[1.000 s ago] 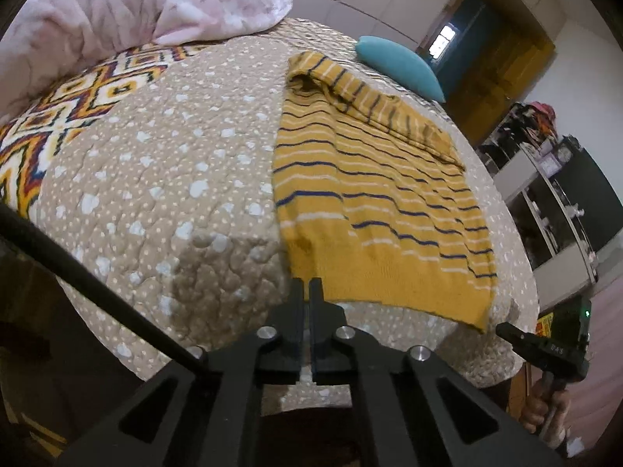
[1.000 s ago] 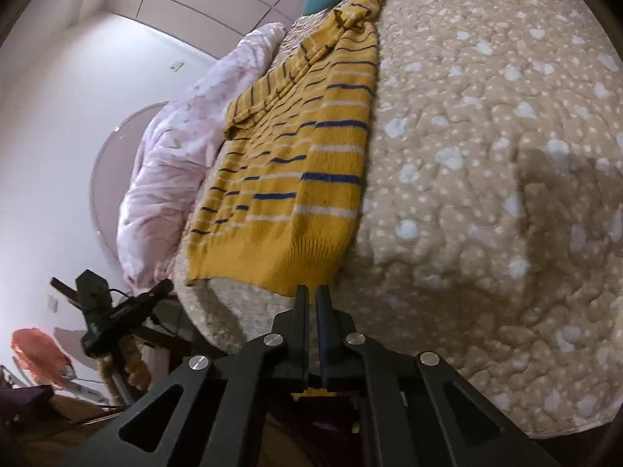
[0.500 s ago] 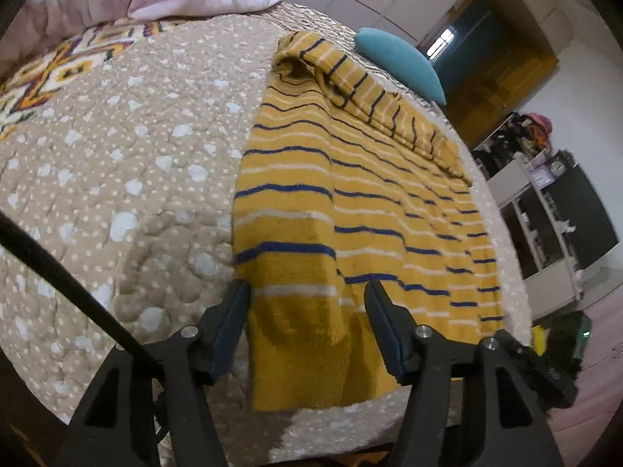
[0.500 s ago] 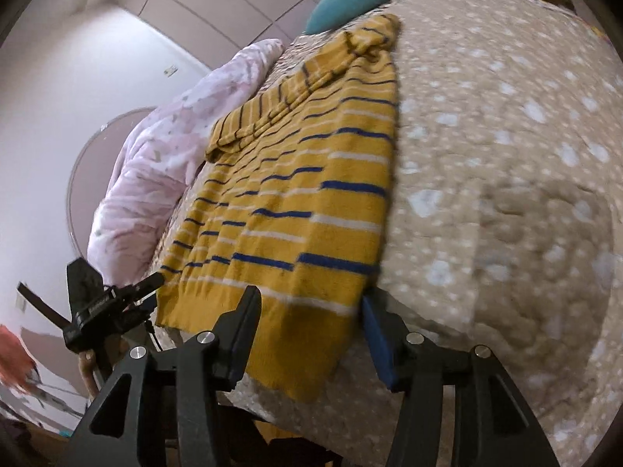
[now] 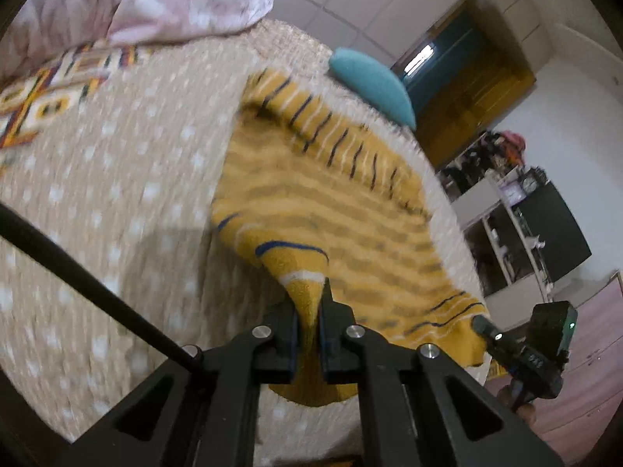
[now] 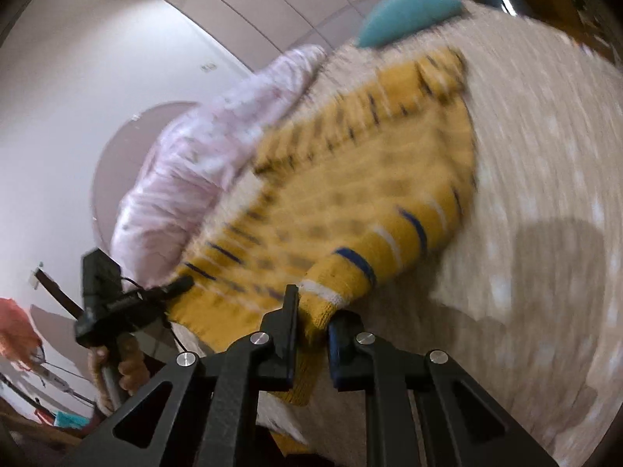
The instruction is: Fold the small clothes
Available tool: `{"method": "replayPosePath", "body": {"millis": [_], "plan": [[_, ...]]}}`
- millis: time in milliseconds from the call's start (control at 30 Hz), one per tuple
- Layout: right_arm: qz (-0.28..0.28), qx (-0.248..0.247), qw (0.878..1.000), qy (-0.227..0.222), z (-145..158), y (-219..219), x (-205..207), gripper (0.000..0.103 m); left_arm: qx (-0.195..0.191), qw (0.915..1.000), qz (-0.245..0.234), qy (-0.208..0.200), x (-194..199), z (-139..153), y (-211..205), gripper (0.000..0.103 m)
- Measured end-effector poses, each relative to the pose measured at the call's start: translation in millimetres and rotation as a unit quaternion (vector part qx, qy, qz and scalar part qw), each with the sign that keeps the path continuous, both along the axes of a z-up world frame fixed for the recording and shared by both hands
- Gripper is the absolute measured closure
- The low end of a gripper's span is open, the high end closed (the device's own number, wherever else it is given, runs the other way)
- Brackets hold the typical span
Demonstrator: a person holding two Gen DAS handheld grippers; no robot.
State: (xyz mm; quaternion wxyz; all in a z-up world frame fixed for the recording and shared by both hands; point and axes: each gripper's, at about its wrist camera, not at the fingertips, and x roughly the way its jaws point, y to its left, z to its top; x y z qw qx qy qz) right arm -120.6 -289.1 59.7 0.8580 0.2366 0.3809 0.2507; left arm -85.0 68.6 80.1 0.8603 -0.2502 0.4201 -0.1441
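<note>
- Mustard-yellow knitted sweater with navy and white stripes lay on the beige quilted bedspread with white spots, its hem end at the near edge of the bed and its folded sleeve along the far part of the body.
- Left tongs were clamped on the sweater's near hem corner, with a peak of knit pulled up between the two black fingers and lifted off the bedspread.
- Right tongs pinched the other hem corner of the sweater; the knit was bunched between the fingers, though a small gap showed beside the right-hand finger.
- From the left wrist view, the right tongs appeared at the sweater's far hem corner, touching the fabric, with a small green light on the body behind them.
- Beyond the sweater's collar end sat a teal half-round cushion, near the far edge of the bed.
- To the left of the sweater, well apart from it, lay a pale pink floral duvet heaped on the bedspread, with a patterned orange, white and dark blanket just below it.
- Both views were blurred.
</note>
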Motion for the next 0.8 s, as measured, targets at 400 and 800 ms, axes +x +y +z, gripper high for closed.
{"method": "replayPosePath", "body": {"millis": [400,800], "plan": [[-0.036,-0.043,0.996,-0.074,105,17,151,0.089,0.105,0.9904,0.036,-0.082,161,87,-32,0.096],[-0.116,-0.045,0.992,0.015,51,-8,296,0.089,0.127,0.9908,0.039,0.026,316,16,-54,0.094]]}}
